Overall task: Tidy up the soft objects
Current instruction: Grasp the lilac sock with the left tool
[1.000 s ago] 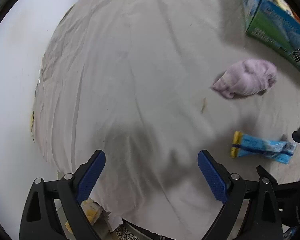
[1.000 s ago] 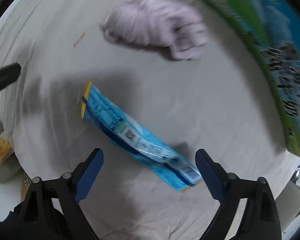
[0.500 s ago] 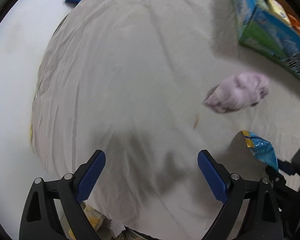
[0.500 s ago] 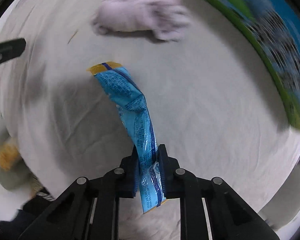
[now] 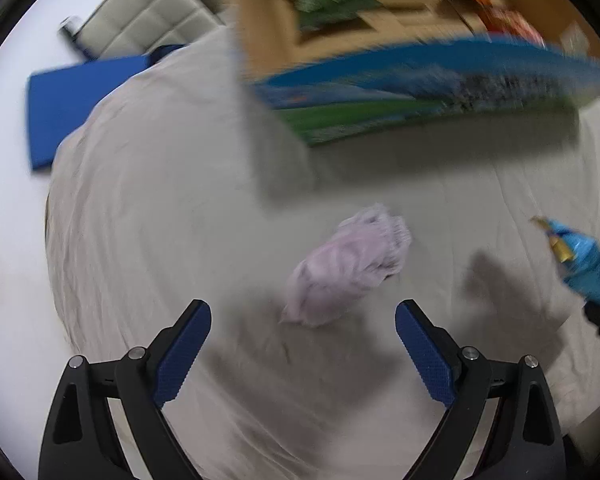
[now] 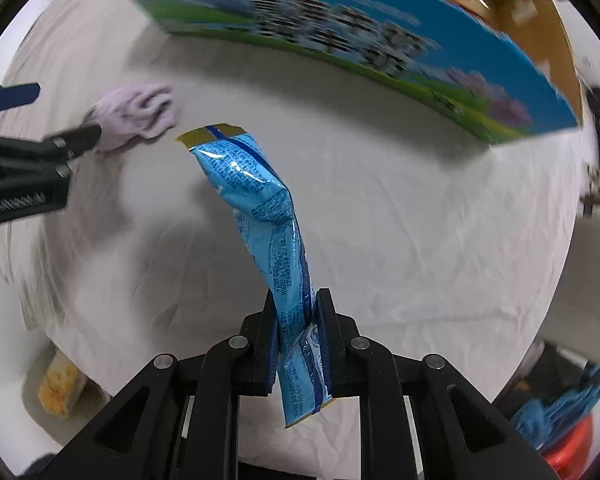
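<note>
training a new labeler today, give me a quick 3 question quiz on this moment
1. True or false: the right gripper is shut on the blue snack packet.
2. Which lies on the sheet ahead of the open left gripper? A) a yellow sponge B) the lilac cloth C) an orange bag
3. Fill in: behind the cloth stands a cardboard box with a blue and ____ printed side.

Key: 1 true; 2 B; 3 green
</note>
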Available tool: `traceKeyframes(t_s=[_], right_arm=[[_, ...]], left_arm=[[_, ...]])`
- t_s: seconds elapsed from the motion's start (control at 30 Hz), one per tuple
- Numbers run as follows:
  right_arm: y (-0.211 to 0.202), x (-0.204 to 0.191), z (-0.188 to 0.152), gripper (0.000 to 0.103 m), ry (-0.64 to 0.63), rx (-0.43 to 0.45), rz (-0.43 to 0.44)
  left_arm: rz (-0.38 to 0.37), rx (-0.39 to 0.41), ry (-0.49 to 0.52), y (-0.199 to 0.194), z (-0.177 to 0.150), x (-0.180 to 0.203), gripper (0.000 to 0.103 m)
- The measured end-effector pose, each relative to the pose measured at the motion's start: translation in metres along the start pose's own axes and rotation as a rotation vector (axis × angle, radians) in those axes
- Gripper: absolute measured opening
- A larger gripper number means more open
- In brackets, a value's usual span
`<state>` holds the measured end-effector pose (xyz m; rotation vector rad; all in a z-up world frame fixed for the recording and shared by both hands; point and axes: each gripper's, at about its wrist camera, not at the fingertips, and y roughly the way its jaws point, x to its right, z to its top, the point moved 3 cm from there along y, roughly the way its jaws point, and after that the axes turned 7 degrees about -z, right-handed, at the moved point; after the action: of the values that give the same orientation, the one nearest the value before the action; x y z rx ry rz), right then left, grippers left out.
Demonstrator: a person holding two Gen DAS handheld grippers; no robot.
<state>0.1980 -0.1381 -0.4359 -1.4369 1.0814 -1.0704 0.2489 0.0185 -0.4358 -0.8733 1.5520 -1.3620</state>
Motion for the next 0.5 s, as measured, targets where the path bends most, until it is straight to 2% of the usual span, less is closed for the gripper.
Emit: traceKeyframes(t_s=[0.1,0.23,0.3,0.4,0.5], right_arm=[[0.005,0.003,0.000,0.018,0.049,-0.014,0.029],[0.005,0.002,-0.004,0.018,0.065,-0.013,0.048],[0.005,0.006,-0.006,0.018,0.066,-0.009,0.054],[0.003,0.005,-0.007,0.018,0.066,-0.008,0.059],[-0.001,0.017,-0.001,0.018,0.067,-0.010,0.061]], left_arm=[[-0.008,-0.066,0.064,0.023,0.010,0.011,0.095],[-0.066,-0.164,0.098,0.049,0.018,0.019,0.095],[-0.064,-0.175,0.112,0.056,0.021,0.021,0.095],[-0.106,-0.165,0.126,0.060,0.025,0.026,0.093],[-0.068,-0.129,0.120,0.057,0.028,0.030,0.068]])
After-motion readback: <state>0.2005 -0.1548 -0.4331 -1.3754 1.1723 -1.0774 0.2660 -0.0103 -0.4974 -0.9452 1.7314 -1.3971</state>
